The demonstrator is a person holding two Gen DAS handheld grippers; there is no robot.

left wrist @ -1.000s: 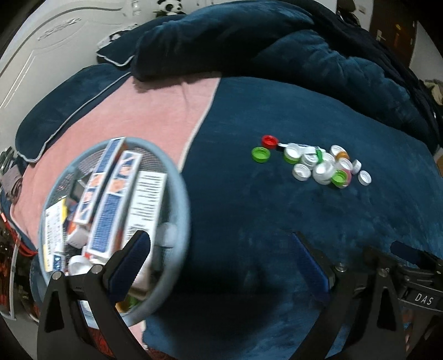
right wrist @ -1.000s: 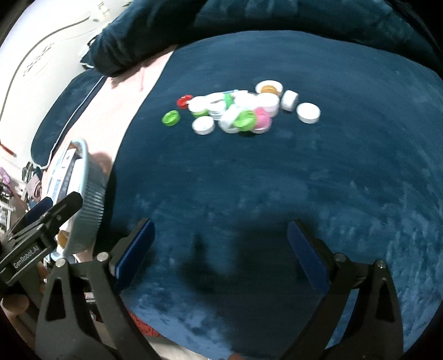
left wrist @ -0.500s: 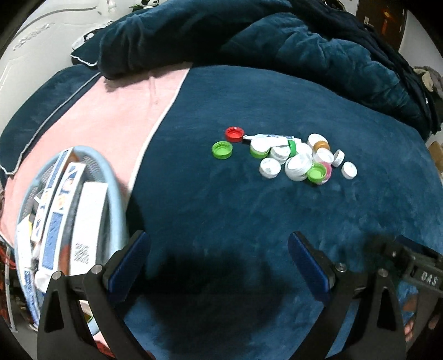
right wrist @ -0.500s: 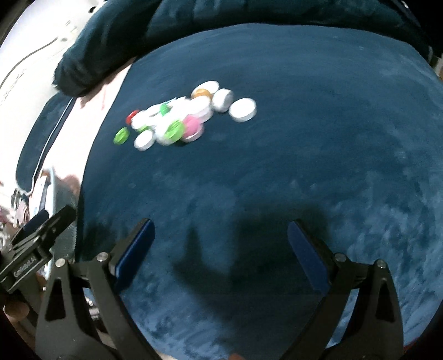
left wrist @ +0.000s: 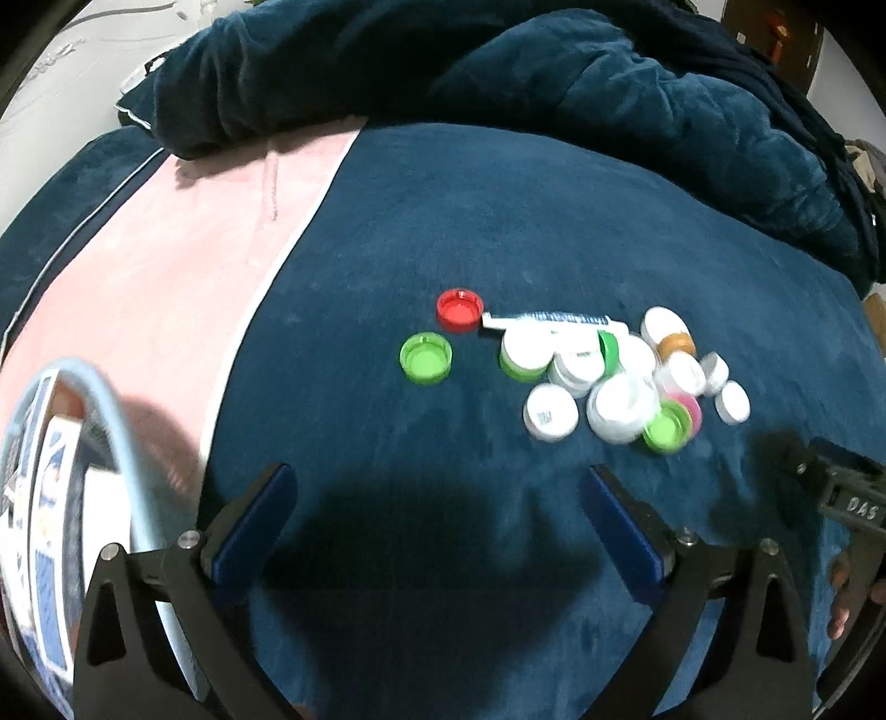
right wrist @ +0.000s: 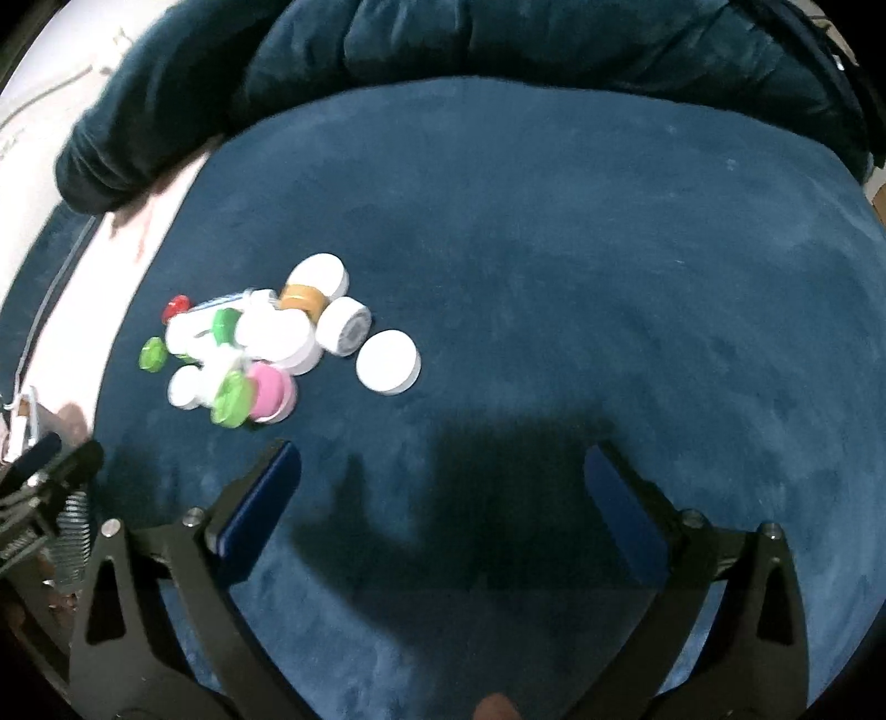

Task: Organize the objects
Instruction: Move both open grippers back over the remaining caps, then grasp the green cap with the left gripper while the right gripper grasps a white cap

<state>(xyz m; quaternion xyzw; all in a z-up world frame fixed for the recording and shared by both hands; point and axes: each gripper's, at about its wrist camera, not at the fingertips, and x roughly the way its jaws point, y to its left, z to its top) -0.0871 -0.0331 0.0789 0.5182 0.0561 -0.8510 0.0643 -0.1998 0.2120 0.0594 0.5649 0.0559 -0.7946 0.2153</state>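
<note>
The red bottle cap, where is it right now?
In the left wrist view the red bottle cap lies open side up on the blue blanket, at the pile's left end, just beyond the lone green cap.

Bare blue cover lies in front of the left gripper, whose jaws stand wide, up to the caps. The green cap and red cap sit apart on the left of the pile, with room around each. The basket blocks the near left. In the right wrist view the right gripper faces bare cover; the caps lie far left, and a white cap stands just clear of them. The bunched blanket closes the far side.
</note>
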